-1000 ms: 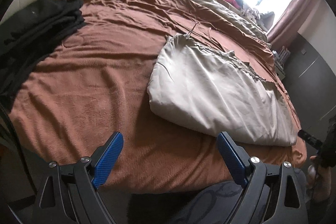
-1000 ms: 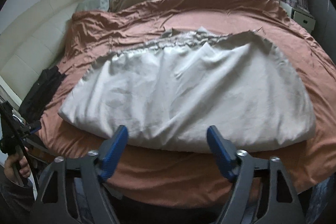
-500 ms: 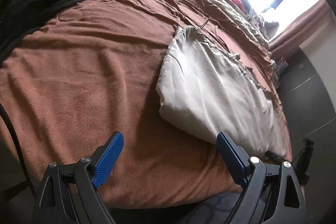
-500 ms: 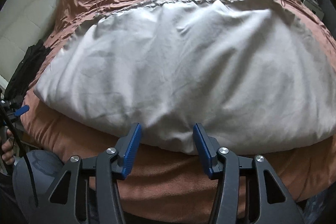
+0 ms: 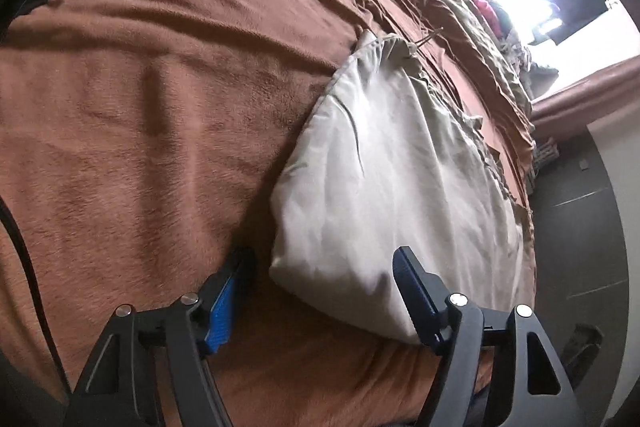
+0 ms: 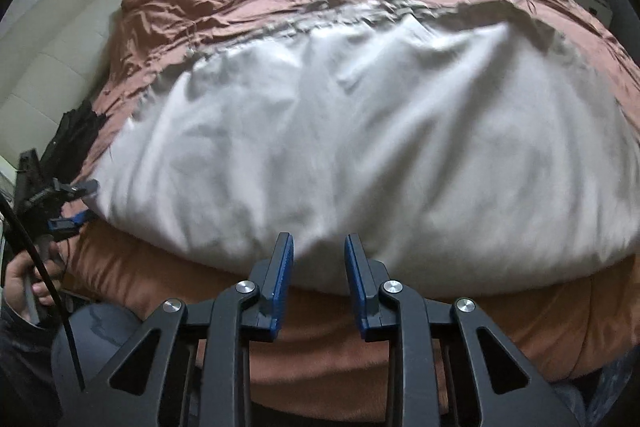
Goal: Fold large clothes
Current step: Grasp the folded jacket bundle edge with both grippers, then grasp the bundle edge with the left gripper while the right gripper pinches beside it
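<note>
Pale beige folded cotton garment (image 6: 360,147), long axis crosswise on brown blanket (image 5: 140,107): right gripper (image 6: 318,259) half-closed, empty at near hem; left gripper (image 5: 320,279) wide, empty, straddling left corner.

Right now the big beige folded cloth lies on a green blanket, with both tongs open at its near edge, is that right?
Not quite: the right wrist view shows the blanket is rust-brown, not green. The beige folded cloth does lie on it, with the right tongs and left tongs open at its near edge.
</note>
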The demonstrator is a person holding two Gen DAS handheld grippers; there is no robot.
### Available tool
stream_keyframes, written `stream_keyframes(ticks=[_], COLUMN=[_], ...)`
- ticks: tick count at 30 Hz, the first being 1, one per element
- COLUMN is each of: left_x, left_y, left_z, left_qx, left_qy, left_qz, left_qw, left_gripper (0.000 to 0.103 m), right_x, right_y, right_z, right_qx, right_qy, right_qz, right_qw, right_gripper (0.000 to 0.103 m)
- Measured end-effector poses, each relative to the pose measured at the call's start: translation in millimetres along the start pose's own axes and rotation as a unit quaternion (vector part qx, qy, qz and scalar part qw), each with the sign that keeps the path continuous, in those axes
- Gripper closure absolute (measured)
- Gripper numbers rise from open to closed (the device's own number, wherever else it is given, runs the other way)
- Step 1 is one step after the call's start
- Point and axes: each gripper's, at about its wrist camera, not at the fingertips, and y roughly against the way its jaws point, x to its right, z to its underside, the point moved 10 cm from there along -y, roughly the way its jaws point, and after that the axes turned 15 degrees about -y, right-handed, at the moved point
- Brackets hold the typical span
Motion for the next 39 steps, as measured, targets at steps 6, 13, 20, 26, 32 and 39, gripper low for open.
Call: stream_keyframes(ticks=[6,13,20,26,32,39], left_x=[-1,-10,-10,-12,-11,-12], left_y=[-5,2,5,8,7,4], left_z=[1,5,5,9,9,10], left_qx=[-0.001,0.016,0.021,0.024,0.027,0.029], left_qy=[0.000,0.002,0.009,0.038,0.045,0.051], left_qz=[-0.029,-0.038,-0.040,-0.044,-0.062,-0.067], left_qw=[0.9996,0.9992,0.9989,0.9980,0.9967,0.9960], left_gripper=[0.055,0.073,0.073,0.074,0.075,0.075], right_x=[-2,-8,-13,-17,-19,-22], right_y=[-37,-66,-94,-118,-139,-174], right_z=[4,-17,-56,-87,-117,-158], right_qx=[-0.017,-0.009,-0.015,-0.016,-0.017,-0.013], right_qy=[0.003,0.024,0.020,0.023,0.021,0.021], right_qz=[0.027,0.070,0.076,0.083,0.082,0.094], right_qw=[0.999,0.997,0.997,0.996,0.996,0.995], right_gripper=[0.079,0.082,0.083,0.083,0.083,0.083])
